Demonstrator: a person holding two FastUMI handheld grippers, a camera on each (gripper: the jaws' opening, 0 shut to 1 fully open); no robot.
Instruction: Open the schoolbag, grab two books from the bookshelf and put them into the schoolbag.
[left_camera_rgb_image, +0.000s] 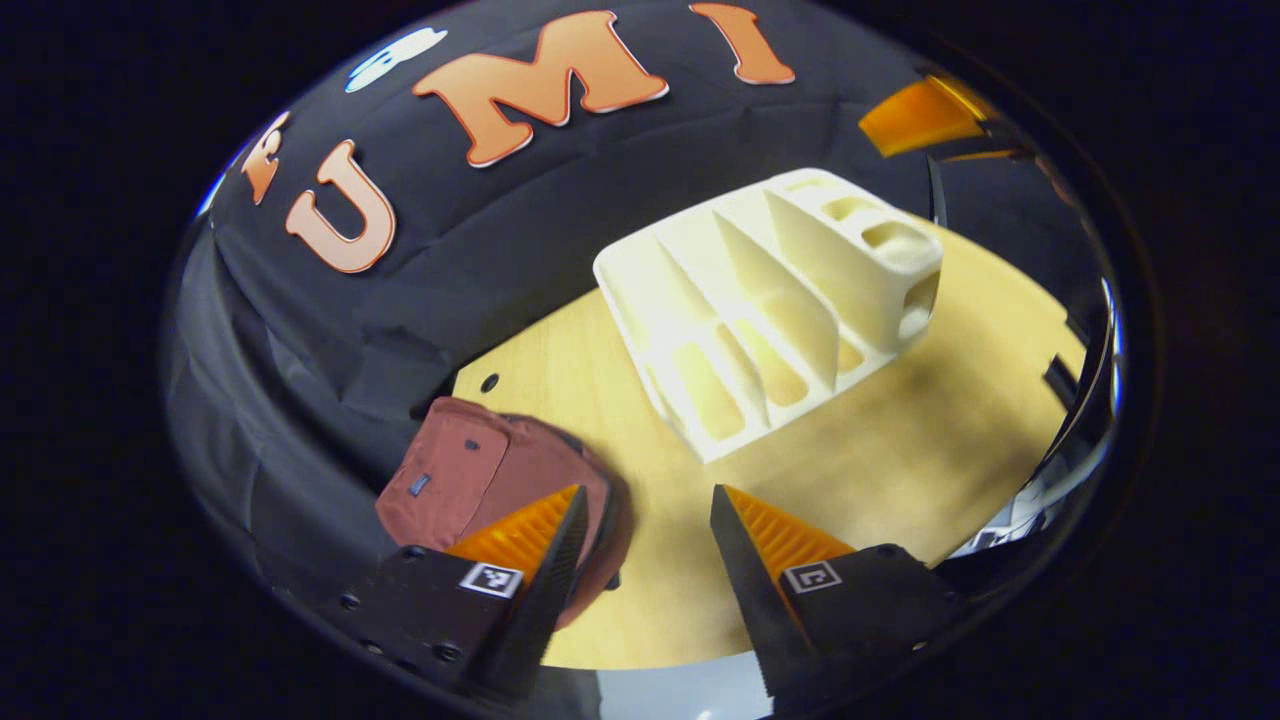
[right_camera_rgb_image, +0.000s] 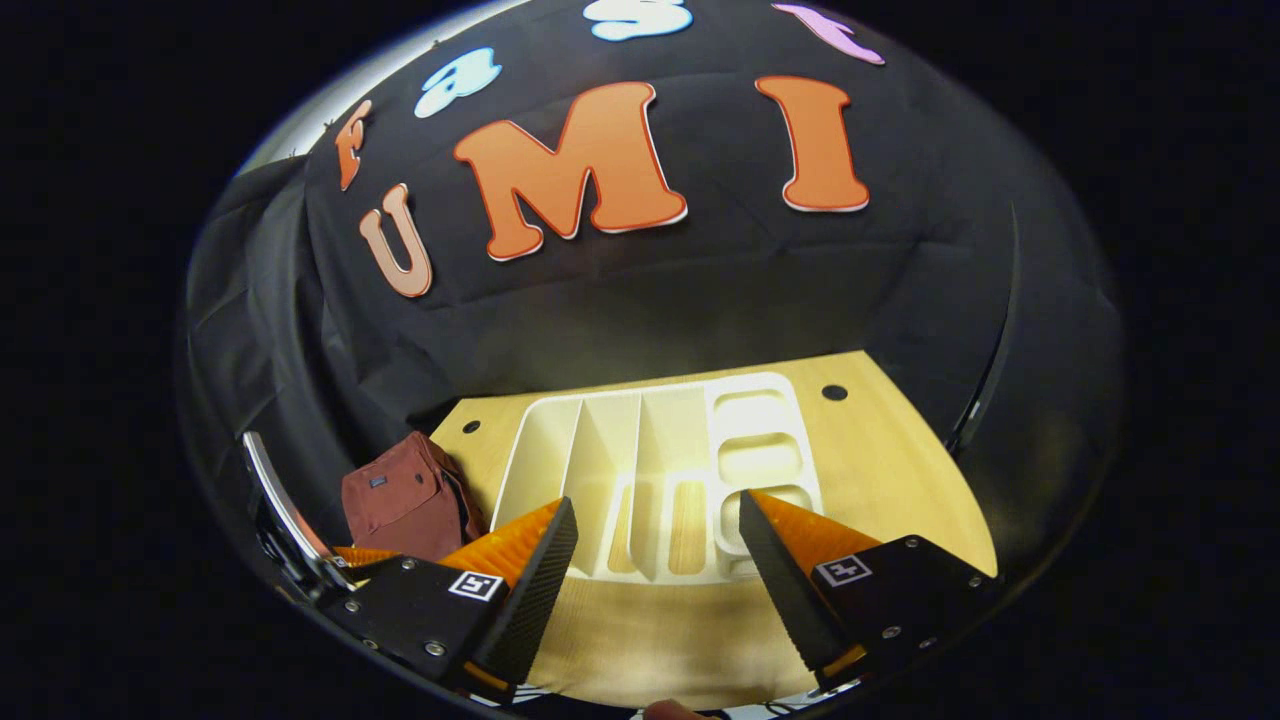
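A dark red schoolbag (left_camera_rgb_image: 470, 480) stands at the left edge of the wooden table (left_camera_rgb_image: 900, 450), partly behind one finger of my left gripper (left_camera_rgb_image: 648, 495), which is open and holds nothing. The cream bookshelf (left_camera_rgb_image: 770, 300) stands on the table ahead and to the right, its slots empty as far as I see. In the right gripper view the bookshelf (right_camera_rgb_image: 660, 470) is straight ahead and the schoolbag (right_camera_rgb_image: 395, 495) sits to its left. My right gripper (right_camera_rgb_image: 658, 510) hangs open just in front of the shelf, holding nothing.
Black cloth walls the booth behind the table (right_camera_rgb_image: 900, 470). Small round holes (right_camera_rgb_image: 834, 392) mark the tabletop's far corners. Part of the other gripper (right_camera_rgb_image: 290, 530) shows at the far left of the right gripper view.
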